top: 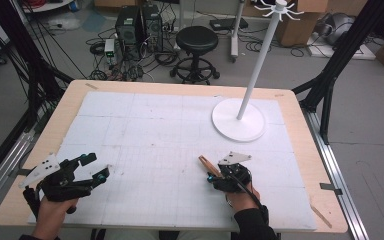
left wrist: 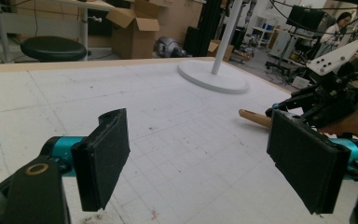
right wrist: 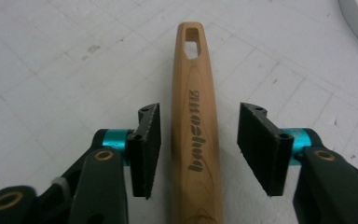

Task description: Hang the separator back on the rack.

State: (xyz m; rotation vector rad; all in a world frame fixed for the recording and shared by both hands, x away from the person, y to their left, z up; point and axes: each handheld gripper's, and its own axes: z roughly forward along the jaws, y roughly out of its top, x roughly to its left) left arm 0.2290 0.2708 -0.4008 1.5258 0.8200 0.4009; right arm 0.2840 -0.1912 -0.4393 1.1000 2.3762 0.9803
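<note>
A wooden handle (right wrist: 196,116) with a slot hole near its far end and dark lettering lies flat on the white gridded mat (top: 155,130). My right gripper (right wrist: 199,112) straddles it, one black pad on each side, and a gap shows between each pad and the wood. In the high view the handle (top: 208,165) sticks out up-left from the right gripper (top: 219,175) at the mat's front right. My left gripper (top: 96,167) rests at the front left, jaws wide apart with nothing between them. Past those open jaws (left wrist: 200,140), the left gripper view catches the handle (left wrist: 254,118) and the right gripper (left wrist: 317,105).
A white stand with a round base (top: 238,120) and a tall pole stands at the back right of the mat. The wooden table rim (top: 300,145) frames the mat. A black stool (top: 196,40) and computer gear sit on the floor beyond the table.
</note>
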